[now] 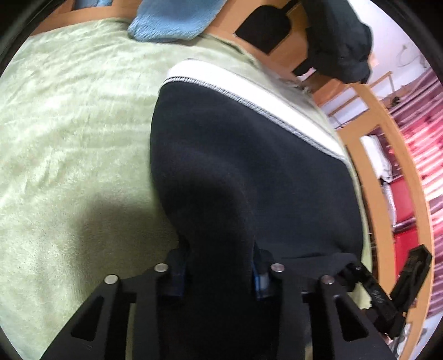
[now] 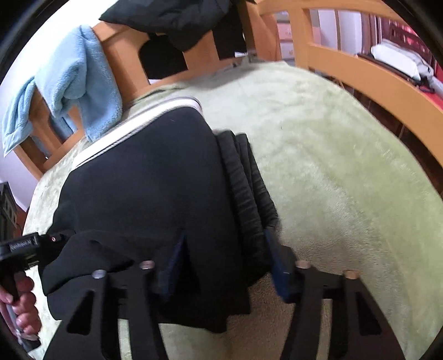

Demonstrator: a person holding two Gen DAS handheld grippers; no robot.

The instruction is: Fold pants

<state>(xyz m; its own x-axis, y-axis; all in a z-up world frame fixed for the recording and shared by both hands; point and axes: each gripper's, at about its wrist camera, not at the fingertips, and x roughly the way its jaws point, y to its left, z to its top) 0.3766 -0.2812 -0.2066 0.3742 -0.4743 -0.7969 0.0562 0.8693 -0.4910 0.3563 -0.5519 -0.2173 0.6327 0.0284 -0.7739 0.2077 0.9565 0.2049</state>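
Gripping the pants [image 1: 249, 177], both grippers [image 1: 218, 272] [image 2: 224, 263] tilt downward.

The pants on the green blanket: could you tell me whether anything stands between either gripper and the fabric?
Nothing visible does. The left gripper and right gripper each already have the dark pants between their fingers, on the green blanket. The blue towel hangs on a chair, apart.

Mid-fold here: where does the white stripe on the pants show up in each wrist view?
Left wrist: the white stripe runs diagonally from upper centre to right of centre, along the far edge of the dark pants.
Right wrist: the white stripe runs diagonally at upper left, along the pants' far left edge.
Shared landmark: the light blue towel hanging on the wooden chair.
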